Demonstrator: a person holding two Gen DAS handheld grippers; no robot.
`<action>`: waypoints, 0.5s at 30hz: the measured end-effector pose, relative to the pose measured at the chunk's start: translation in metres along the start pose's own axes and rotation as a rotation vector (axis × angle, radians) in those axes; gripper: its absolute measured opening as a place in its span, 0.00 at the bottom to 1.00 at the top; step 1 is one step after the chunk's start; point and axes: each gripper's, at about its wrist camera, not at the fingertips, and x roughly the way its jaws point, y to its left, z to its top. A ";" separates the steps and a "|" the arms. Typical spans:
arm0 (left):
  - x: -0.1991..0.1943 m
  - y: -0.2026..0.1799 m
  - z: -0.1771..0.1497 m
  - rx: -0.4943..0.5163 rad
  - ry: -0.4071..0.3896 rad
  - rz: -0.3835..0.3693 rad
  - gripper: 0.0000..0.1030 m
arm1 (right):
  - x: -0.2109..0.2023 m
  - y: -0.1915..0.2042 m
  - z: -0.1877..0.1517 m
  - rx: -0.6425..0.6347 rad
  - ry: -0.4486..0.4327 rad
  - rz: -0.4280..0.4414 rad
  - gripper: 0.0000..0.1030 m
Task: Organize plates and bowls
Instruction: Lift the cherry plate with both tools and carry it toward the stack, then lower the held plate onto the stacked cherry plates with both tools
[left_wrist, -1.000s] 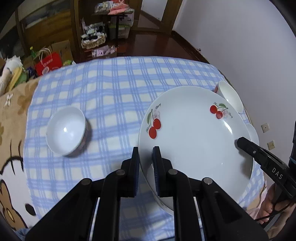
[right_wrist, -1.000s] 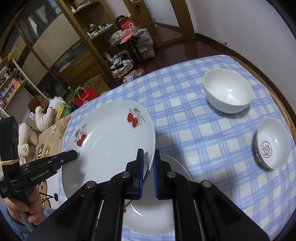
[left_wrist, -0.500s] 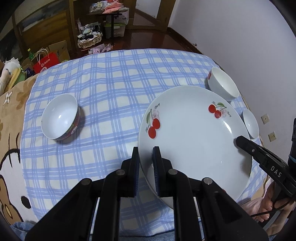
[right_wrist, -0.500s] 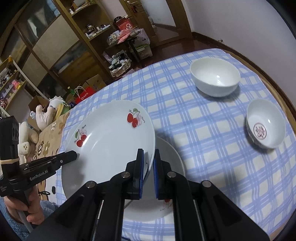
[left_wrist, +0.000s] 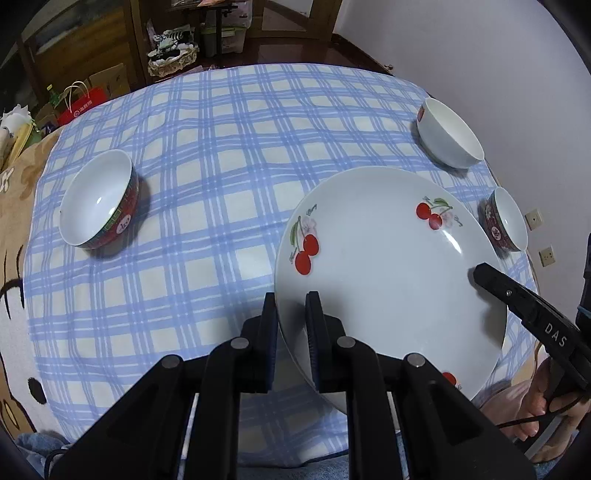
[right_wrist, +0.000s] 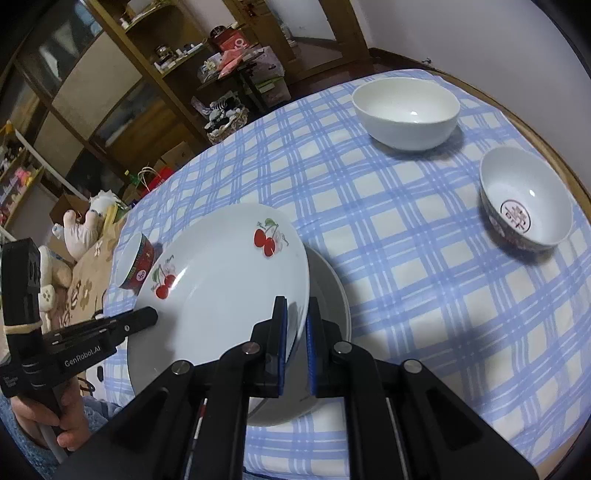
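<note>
We hold one round white ceramic plate printed with red cherries (left_wrist: 388, 266) between both grippers: the left gripper (left_wrist: 291, 314) has its jaws narrowed onto the plate's near-left rim, and the right gripper (right_wrist: 296, 317) has its jaws pinched onto the opposite rim. The plate hangs tilted just above a second white plate (right_wrist: 332, 295) that lies flat on the desk with a blue-and-white checked cloth (left_wrist: 221, 147); whether the two touch we cannot tell. That makes two plates. We count three bowls, all upright on the cloth and well apart: one plain white bowl (right_wrist: 406, 110) at the far side, one white bowl with a dark red patterned outside (right_wrist: 526, 210) at the right, and another red-banded bowl (left_wrist: 98, 205) at the left.
</note>
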 end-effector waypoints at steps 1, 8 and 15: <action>0.001 0.000 -0.001 -0.003 0.001 -0.003 0.14 | 0.000 -0.002 -0.001 0.007 -0.006 0.008 0.10; 0.012 0.000 -0.004 -0.017 0.040 -0.011 0.15 | 0.003 0.000 -0.004 -0.022 -0.016 -0.020 0.10; 0.016 -0.001 -0.004 -0.016 0.055 0.006 0.15 | 0.011 -0.004 -0.010 -0.024 0.000 -0.025 0.10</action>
